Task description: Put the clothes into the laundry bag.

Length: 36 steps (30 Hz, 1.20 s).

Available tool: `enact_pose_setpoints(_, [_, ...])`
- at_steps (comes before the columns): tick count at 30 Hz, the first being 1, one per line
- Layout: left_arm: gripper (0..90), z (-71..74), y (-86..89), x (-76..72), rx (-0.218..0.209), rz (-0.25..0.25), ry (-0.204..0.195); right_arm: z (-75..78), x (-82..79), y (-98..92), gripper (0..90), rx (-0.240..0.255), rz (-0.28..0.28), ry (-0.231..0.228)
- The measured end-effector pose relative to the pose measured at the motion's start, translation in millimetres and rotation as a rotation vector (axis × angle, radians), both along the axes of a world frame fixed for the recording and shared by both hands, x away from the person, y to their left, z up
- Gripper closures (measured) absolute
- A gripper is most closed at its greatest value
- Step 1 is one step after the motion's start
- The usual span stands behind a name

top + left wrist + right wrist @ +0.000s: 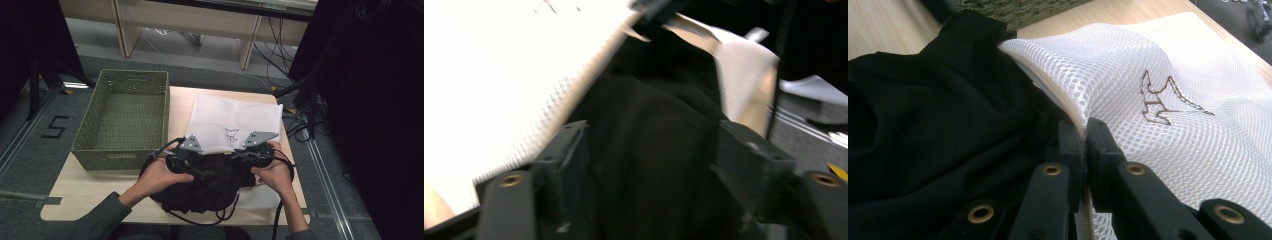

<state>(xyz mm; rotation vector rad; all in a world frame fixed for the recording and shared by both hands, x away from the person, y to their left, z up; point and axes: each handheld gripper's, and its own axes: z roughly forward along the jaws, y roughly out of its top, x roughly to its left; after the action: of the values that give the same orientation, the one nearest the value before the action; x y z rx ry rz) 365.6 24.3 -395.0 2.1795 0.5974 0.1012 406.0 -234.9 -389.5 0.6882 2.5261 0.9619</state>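
Note:
A white mesh bag (232, 115) with a small dark emblem (1160, 100) lies flat on the wooden table (85, 187). A black garment (210, 187) is bunched at the bag's near edge, under both hands. My right gripper (1083, 127) is shut on the bag's (1128, 55) opening rim, with the black garment (923, 125) just left of the jaws. My left gripper (651, 135) is open, its jaws wide apart around a fold of the garment (649, 165), and the mesh bag (499, 75) is blurred beyond. In the high view the left gripper (192, 167) and right gripper (245, 156) sit close together.
An empty green woven basket (125, 115) stands on the table's left half, next to the bag. Black cables trail from the grippers over the table's front edge. Dark curtains, stands and floor cables surround the table.

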Motion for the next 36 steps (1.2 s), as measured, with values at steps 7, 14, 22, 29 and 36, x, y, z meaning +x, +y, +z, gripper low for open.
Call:
enact_pose_setpoints(7, [20.7, -57.1, -15.4, -17.4, 0.149, -0.089, 0.026, 0.3, -0.7, 2.3, 87.3, -0.003, 0.003, -0.001])
enact_pose_setpoints(14, [79.4, -57.7, -30.3, -1.4, 0.229, -0.074, -0.047, 2.6, -2.0, 3.7, 87.3, 0.001, 0.015, -0.006])
enact_pose_setpoints(22, [80.4, -20.7, -41.2, 30.5, 0.133, 0.038, -0.121, 9.5, -4.6, 6.3, 87.4, 0.025, 0.024, -0.018])
enact_pose_setpoints(29, [65.9, -50.9, -46.3, 43.1, 0.063, 0.067, 0.003, 4.2, -2.8, 0.9, 87.4, 0.014, 0.009, -0.005])
enact_pose_setpoints(36, [29.7, -18.2, -12.7, 17.2, 0.065, 0.054, -0.062, 3.8, -1.8, -1.3, 87.3, 0.018, 0.008, -0.004])
